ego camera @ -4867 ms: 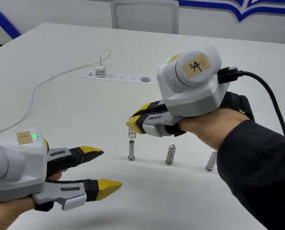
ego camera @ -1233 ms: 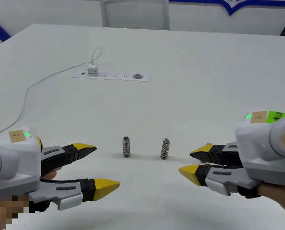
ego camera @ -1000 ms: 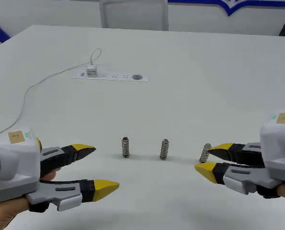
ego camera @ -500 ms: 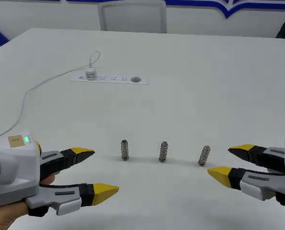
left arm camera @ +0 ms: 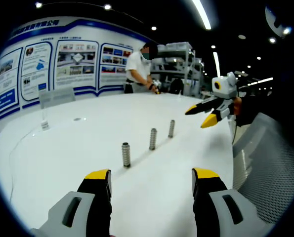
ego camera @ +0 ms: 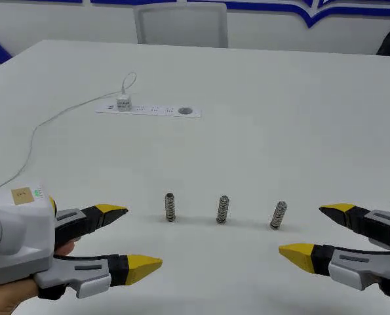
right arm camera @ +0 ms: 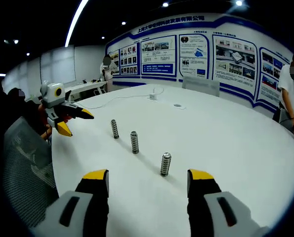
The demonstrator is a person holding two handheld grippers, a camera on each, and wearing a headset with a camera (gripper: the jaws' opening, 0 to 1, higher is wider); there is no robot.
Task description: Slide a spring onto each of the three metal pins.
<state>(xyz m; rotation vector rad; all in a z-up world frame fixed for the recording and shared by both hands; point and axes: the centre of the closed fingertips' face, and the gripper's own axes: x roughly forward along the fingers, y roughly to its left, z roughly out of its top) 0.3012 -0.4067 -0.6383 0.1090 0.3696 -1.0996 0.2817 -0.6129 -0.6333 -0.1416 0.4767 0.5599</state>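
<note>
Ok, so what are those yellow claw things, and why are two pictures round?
They are grabbing tools, one in each of a person's hands: the left gripper and the right gripper. Both are open, holding nothing. The other picture comes from a camera on the person's head. Each round picture comes from a camera riding on one gripper, looking out between its jaws. On the white table three springs stand in a row: left spring, middle spring, right spring. Farther back lies a power strip.

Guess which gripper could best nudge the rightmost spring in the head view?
Right, probably: the open yellow-tipped right gripper sits nearest that coiled metal spring; the open left gripper has two other springs in between.
</note>
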